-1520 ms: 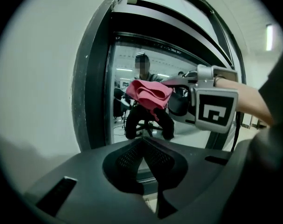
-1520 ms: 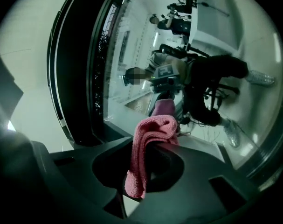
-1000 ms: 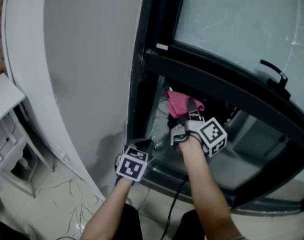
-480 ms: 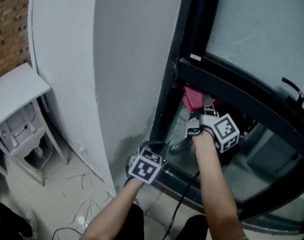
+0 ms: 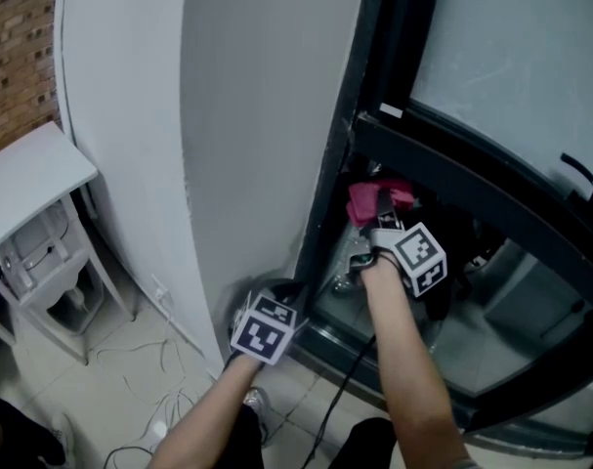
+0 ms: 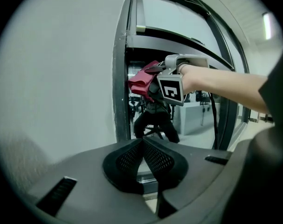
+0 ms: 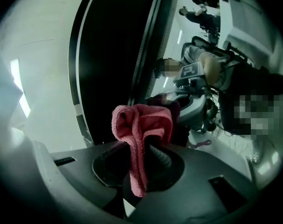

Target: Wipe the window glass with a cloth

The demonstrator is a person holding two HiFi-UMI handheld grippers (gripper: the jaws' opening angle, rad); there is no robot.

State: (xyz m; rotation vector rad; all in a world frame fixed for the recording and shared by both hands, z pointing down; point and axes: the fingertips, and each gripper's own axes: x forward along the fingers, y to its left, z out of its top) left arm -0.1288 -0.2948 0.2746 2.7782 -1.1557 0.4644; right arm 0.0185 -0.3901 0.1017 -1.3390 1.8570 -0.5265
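While left gripper (image 6: pixel 142 146) is idling clenched empty, right gripper (image 5: pixel 379 221), clamping cloth (image 5: pixel 372 201), is sliding toward frame (image 5: pixel 335 164): wiping likely continuing.

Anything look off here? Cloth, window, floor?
Nothing looks damaged. The pink cloth is pinched in the right hand-held gripper as a bunched, folded wad rather than spread flat, so probably little of it would meet the window glass. Loose white wires also lie tangled on the floor by the wall.

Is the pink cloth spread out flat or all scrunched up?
Scrunched up. The pink cloth sits in bunched folds, pinched between the jaws of the right gripper, with one end dangling down, not spread flat.
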